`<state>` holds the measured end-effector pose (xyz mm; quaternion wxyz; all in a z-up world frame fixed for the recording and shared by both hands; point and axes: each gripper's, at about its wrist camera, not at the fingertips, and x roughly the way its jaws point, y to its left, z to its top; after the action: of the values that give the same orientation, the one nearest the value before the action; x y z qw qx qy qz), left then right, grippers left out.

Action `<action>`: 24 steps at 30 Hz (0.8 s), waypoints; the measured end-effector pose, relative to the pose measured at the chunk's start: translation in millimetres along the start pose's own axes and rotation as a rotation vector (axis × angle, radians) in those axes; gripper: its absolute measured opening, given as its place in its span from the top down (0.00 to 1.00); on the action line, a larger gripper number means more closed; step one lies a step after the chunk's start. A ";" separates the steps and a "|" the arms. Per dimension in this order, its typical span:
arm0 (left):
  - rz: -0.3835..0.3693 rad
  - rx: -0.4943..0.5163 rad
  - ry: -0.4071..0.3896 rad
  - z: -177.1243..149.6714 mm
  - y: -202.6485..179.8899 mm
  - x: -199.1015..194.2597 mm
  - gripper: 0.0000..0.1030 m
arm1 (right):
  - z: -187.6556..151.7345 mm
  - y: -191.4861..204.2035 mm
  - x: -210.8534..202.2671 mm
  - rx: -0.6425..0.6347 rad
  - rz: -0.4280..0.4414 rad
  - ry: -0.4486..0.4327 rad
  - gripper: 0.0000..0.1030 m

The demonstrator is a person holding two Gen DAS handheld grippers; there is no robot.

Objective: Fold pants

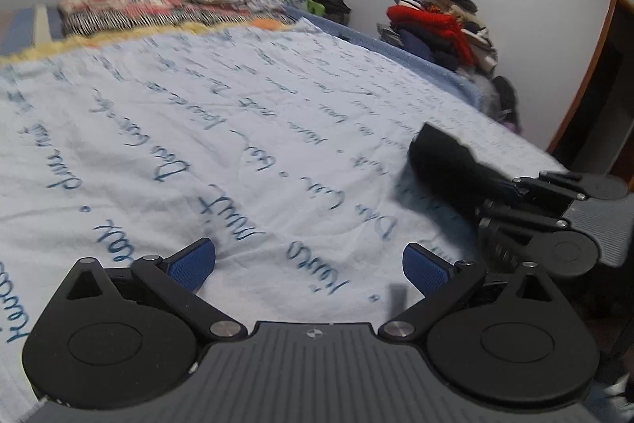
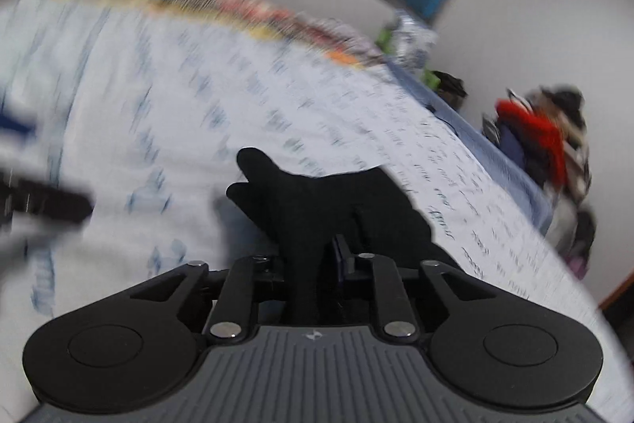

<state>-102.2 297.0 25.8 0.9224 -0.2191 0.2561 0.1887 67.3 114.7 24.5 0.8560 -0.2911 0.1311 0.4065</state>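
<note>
1. Your right gripper is clamped tight on the black pants; the cloth bunches forward from its fingers over the bed.
2. Your left gripper gapes wide, holding nothing. The pants lie off to its right, long axis hidden in the bunch.
3. You'd judge the left must swing right to catch a free edge.
4. Under you: a pale sheet with blue script; clothes pile by the white wall.

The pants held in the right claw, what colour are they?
Plain black pants, seen best in the right wrist view, pinched in the right claw.
</note>
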 end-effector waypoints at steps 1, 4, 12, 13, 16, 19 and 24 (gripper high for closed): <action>-0.033 -0.037 0.023 8.1 2.3 0.5 0.01 | -1.3 -10.2 -7.3 0.067 0.011 -0.049 0.84; -0.143 -0.133 0.080 36.2 1.4 7.9 0.01 | -11.0 -26.3 -18.4 0.180 0.002 -0.132 0.84; -0.548 -0.499 0.352 85.1 -18.6 109.8 0.02 | -20.3 -27.6 -20.9 0.227 -0.008 -0.159 0.84; -0.542 -0.520 0.365 85.1 -22.2 120.2 0.02 | -21.1 -30.0 -21.7 0.242 -0.011 -0.165 0.84; -0.550 -0.587 0.418 84.0 -31.8 149.1 0.03 | -21.9 -31.1 -24.6 0.262 -0.024 -0.173 0.84; -0.532 -0.557 0.420 91.5 -43.1 165.7 0.14 | -20.4 -27.3 -24.0 0.249 -0.023 -0.163 0.84; -0.368 -0.292 0.433 104.3 -72.5 184.0 0.77 | -18.2 -23.0 -20.6 0.225 -0.014 -0.138 0.84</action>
<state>118.6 332.4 26.6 0.8239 -0.4269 0.3727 0.0024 72.2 79.4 28.5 0.8931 -0.1657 0.1147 0.4021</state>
